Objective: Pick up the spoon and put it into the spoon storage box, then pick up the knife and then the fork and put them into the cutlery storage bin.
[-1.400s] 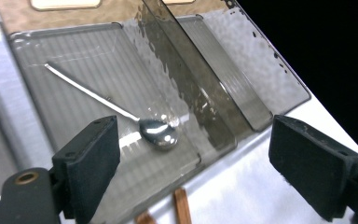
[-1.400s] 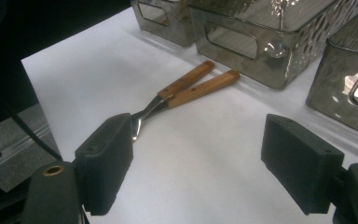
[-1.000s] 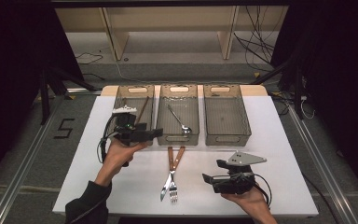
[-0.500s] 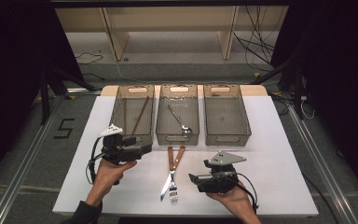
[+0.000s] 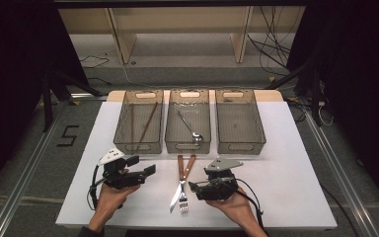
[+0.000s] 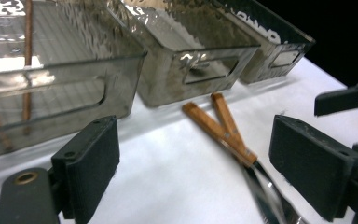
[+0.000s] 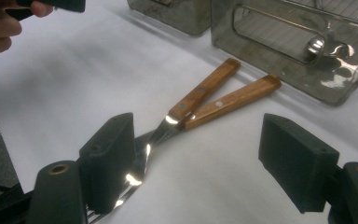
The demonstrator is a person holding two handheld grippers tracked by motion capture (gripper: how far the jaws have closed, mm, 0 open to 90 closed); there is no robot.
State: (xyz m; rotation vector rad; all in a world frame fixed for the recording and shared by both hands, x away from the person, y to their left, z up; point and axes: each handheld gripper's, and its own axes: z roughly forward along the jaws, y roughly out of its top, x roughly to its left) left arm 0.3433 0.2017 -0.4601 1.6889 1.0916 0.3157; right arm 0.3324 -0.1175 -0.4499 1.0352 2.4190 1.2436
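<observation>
Wooden-handled knife [image 5: 180, 185] and fork [image 5: 185, 183] near the table's front edge are now flanked by the withdrawn left gripper [image 5: 148, 171] and the advancing right gripper [image 5: 191, 187], jaws wide and empty.

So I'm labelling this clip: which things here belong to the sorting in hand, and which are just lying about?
In the job:
- knife and fork, crossed on the table
- three bins
- spoon, chopsticks, already binned
- left hand-held gripper, right hand-held gripper, both open

Lying about:
- wooden shelf
- floor cables
</observation>
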